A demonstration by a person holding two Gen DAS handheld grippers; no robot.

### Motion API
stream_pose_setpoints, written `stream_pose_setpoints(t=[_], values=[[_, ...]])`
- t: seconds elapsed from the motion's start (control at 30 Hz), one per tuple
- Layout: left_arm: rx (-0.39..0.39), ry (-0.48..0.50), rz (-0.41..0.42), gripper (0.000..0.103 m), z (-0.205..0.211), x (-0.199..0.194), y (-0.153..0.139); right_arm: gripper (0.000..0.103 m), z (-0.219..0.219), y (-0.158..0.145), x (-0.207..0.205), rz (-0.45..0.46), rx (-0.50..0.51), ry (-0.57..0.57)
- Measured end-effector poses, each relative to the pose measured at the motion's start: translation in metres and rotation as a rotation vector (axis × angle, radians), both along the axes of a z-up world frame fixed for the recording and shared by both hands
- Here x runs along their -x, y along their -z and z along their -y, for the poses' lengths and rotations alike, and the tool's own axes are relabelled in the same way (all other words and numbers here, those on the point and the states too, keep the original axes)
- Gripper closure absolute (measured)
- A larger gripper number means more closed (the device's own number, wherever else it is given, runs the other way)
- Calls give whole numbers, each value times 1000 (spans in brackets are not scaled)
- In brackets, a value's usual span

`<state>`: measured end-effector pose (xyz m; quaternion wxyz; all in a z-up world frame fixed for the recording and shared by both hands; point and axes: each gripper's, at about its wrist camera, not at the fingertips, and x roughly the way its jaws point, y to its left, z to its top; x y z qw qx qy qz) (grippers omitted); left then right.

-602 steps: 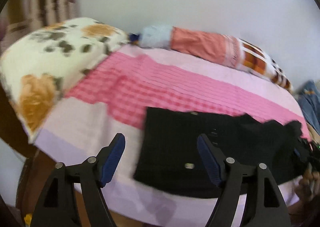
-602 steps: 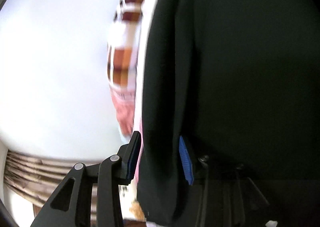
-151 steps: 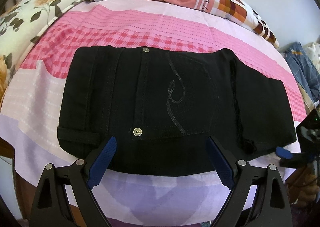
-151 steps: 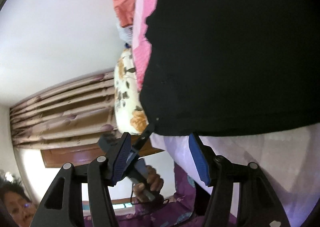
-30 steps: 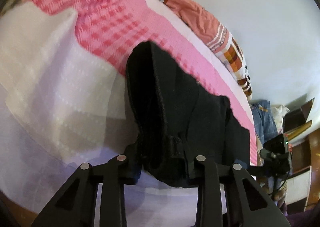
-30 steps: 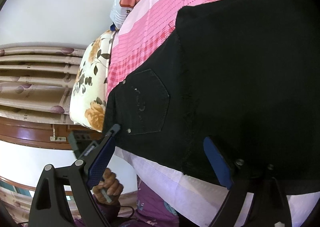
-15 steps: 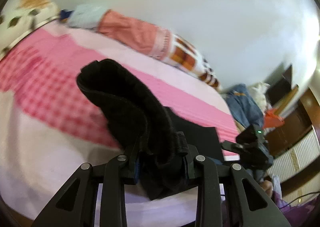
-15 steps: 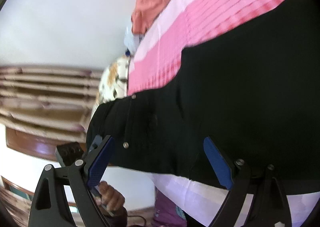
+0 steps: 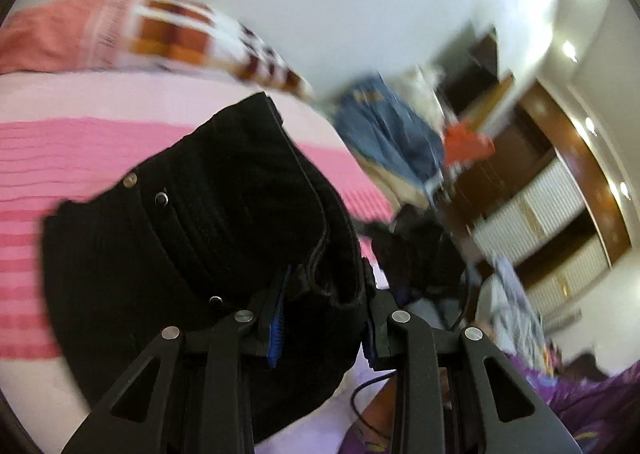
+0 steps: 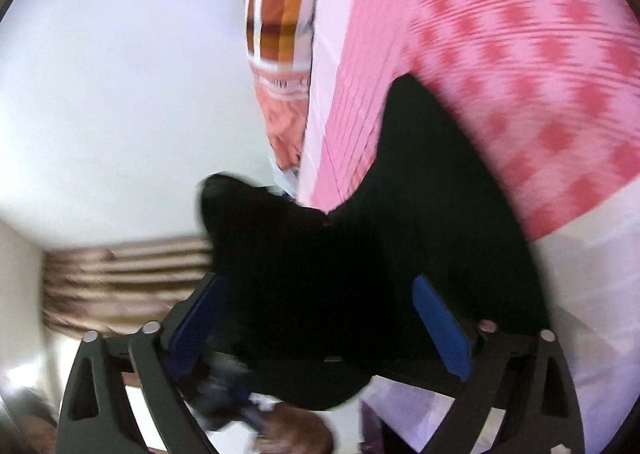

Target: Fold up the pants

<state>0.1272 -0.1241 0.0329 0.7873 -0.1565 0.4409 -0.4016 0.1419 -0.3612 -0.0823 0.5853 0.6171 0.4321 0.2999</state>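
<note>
- The black pants (image 9: 192,238) are pinched at a thick bunched edge by the left gripper (image 9: 324,318), raised over the pink bedspread (image 9: 60,150) — the fold should be carried across and laid with edges matched.
- The right gripper (image 10: 320,318) is spread wide, gripping nothing; the pants apparently lie beneath it.
- A patterned bolster (image 9: 160,38) and blue clothes (image 9: 392,134) are kept clear — nothing blocks the fold.

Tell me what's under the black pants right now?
The pink bedsheet shows around the black pants; the sheet beneath them is covered. The left gripper grips their bunched edge.
</note>
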Motion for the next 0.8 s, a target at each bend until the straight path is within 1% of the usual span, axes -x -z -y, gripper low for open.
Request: stream_pose_setpoints(t=[0.03, 0.07, 0.1, 0.17, 0.2, 0.23, 0.27, 0.3, 0.33, 0.37, 0.4, 0.43, 0.5, 0.57, 0.6, 0.67, 0.77, 0.8], values=[[-26, 27, -15, 72, 13, -4, 10, 3, 7, 8, 1, -15, -38, 10], [-64, 50, -31, 71, 27, -8, 24, 3, 11, 16, 1, -29, -62, 8], [-91, 63, -40, 68, 35, -10, 34, 3, 13, 21, 1, -39, -69, 6], [-150, 85, -78, 68, 45, -14, 53, 3, 12, 29, -2, -46, -89, 3], [-144, 88, -87, 66, 45, -13, 54, 3, 10, 29, -4, -40, -100, -6], [-137, 87, -75, 64, 44, -10, 50, 3, 10, 28, -6, -34, -97, -20], [-135, 90, -61, 59, 43, -9, 46, 3, 9, 27, -9, -29, -93, -31], [-134, 99, -34, 52, 42, -6, 36, 3, 8, 26, -12, -26, -92, -39], [-128, 102, -23, 49, 42, -2, 31, 3, 4, 25, -16, -26, -89, -50], [-99, 114, -13, 45, 39, 0, 21, 2, 2, 23, -19, -28, -75, -60], [-82, 116, -3, 43, 39, 4, 16, 2, 0, 21, -20, -25, -61, -71], [-71, 107, 23, 42, 36, 7, 5, 1, -2, 17, -24, -16, -38, -87], [-84, 89, 60, 36, 32, 14, -8, 1, -4, 13, -27, -12, 6, -109], [-94, 59, 75, 33, 20, 18, -16, 1, -5, 11, -28, -15, 46, -137], [-103, 44, 77, 32, 8, 24, -17, 1, -7, 8, -32, -18, 85, -163], [-132, 3, 62, 30, -8, 24, -15, 1, -12, 4, -36, -14, 149, -206], [-174, -79, 10, 30, -35, 25, -2, 2, -30, -5, -45, 13, 284, -292], [-175, -93, -5, 30, -42, 26, 2, 5, -39, -10, -46, 37, 344, -318]])
